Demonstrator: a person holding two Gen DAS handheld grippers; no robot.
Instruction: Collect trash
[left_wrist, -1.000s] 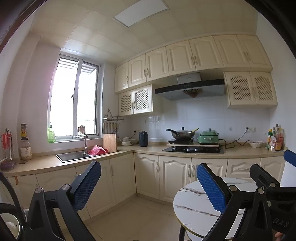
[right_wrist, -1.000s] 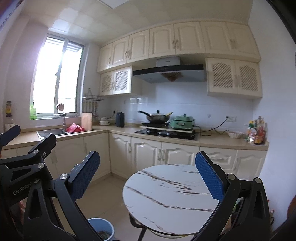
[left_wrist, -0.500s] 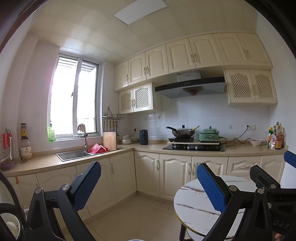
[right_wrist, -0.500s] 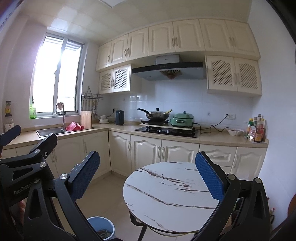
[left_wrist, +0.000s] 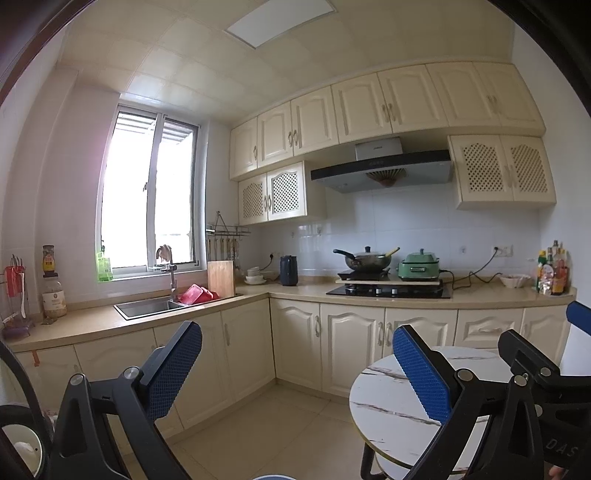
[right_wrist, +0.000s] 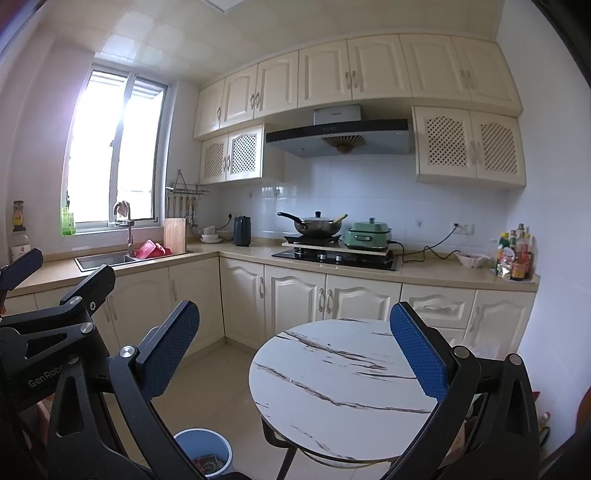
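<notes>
My left gripper is open and empty, held up in the air facing the kitchen counters. My right gripper is open and empty above the round marble table. A blue trash bin with some scraps inside stands on the floor below the right gripper, left of the table. The table also shows in the left wrist view at the lower right. The left gripper's body shows at the left of the right wrist view. No loose trash shows on the tabletop.
An L-shaped counter runs along the walls with a sink, red dish rack, cutting board, kettle, wok and green cooker on the stove. Condiment bottles stand at the right end. Tiled floor lies between the cabinets and the table.
Both cameras have tilted slightly, so the table and the bin sit a little differently in view. Both grippers stay open and empty.
</notes>
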